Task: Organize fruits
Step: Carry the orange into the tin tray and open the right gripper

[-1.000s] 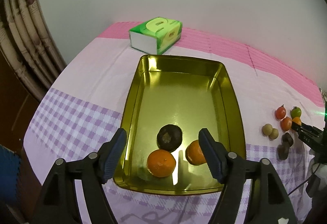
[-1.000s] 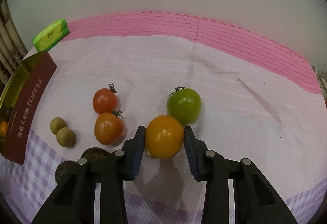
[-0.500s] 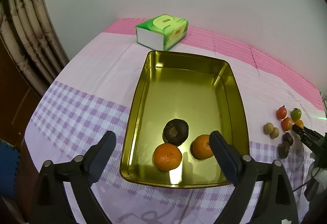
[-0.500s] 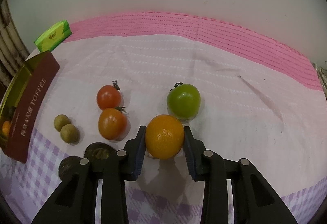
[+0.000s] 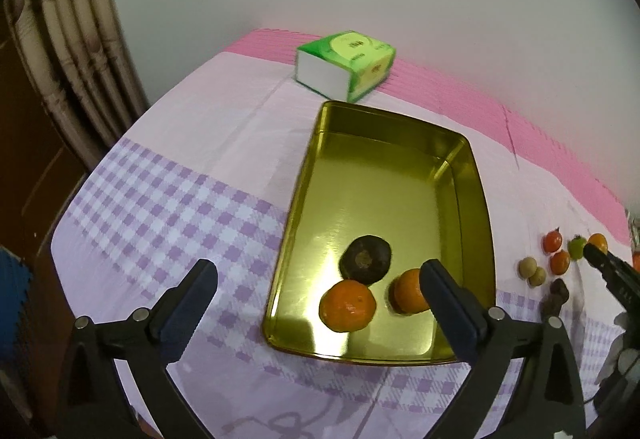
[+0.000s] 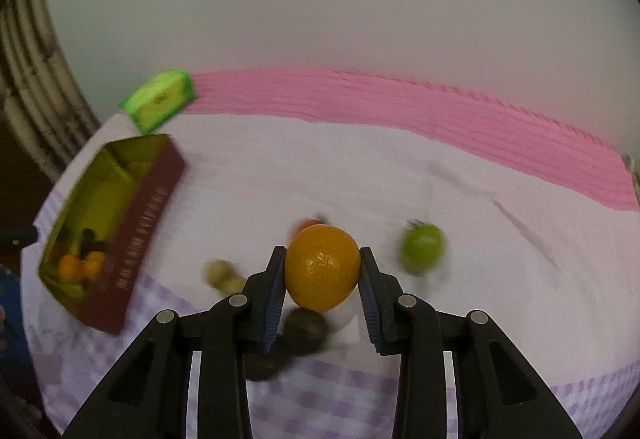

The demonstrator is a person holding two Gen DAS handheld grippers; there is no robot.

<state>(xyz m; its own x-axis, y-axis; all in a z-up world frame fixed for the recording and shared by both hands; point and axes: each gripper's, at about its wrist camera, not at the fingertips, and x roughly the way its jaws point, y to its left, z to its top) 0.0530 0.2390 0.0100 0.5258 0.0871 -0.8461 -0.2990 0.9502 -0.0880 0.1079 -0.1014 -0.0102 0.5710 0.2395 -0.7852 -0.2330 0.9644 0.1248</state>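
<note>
Firmly clamped across its middle in the right hand-held gripper (image 6: 322,273), the orange (image 6: 322,267) looks smooth, round, likely slippery; left hand-held gripper (image 5: 320,293) is opening, empty.

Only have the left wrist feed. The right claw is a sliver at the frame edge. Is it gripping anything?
Observer: Yes. The right claw is shut on a round orange fruit, one pad on each side.
Operator: Is the fruit clear of the cloth?
Observer: It looks lifted. A dark fruit shows below it and the green tomato sits to its right on the cloth, though that background is blurred.
</note>
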